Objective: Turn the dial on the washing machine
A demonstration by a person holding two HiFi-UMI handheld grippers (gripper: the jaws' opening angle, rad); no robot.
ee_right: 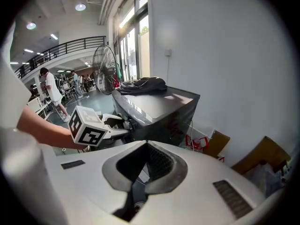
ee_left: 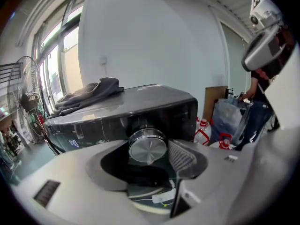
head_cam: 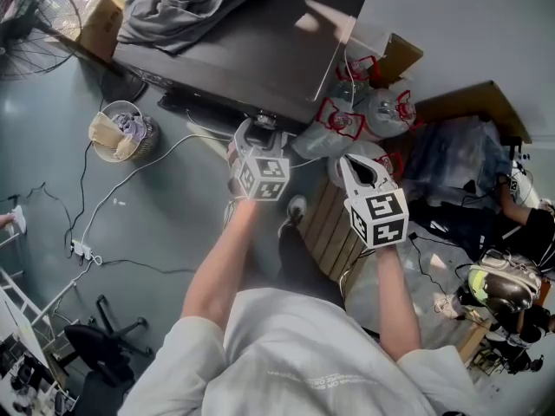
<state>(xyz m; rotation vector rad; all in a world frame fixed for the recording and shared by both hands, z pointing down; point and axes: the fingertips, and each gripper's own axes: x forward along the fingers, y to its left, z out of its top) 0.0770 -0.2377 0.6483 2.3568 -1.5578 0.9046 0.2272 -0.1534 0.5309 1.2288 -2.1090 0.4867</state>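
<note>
— Dial (ee_left: 147, 147): silver knob on the front panel of the dark washing machine (ee_left: 140, 109). It sits low-centre in the left gripper view.
— Is a tool on it?
— Left gripper (head_cam: 257, 128) is right at it. Its jaws stand wide, one on each side of the knob. The ribbed pad (ee_left: 183, 157) is just beside the knob's right rim, and there's a dark gap on the other side. It isn't clamping the knob, as far as I can see.
— And the head view?
— The machine's top fills the upper middle of the frame. The left gripper is at its front edge, and the dial is hidden behind the gripper there.
— Other hand?
— Right gripper (ee_right: 146, 146) is held apart from the machine, right of centre in the head view. Its tips are together with nothing between them. Its own view shows the left gripper at middle left, at the machine's front.
— What's around it?
— Grey clothes (head_cam: 195, 3) are heaped on the lid, upper left. A standing fan (ee_right: 104, 62) is beyond the machine. Water jugs with red handles (head_cam: 364, 111) sit on the floor just right of the machine, with cardboard (head_cam: 473, 111) further right. A basket (head_cam: 121, 135) is on the floor to the left, and a white cable (head_cam: 130, 176) trails past it.
</note>
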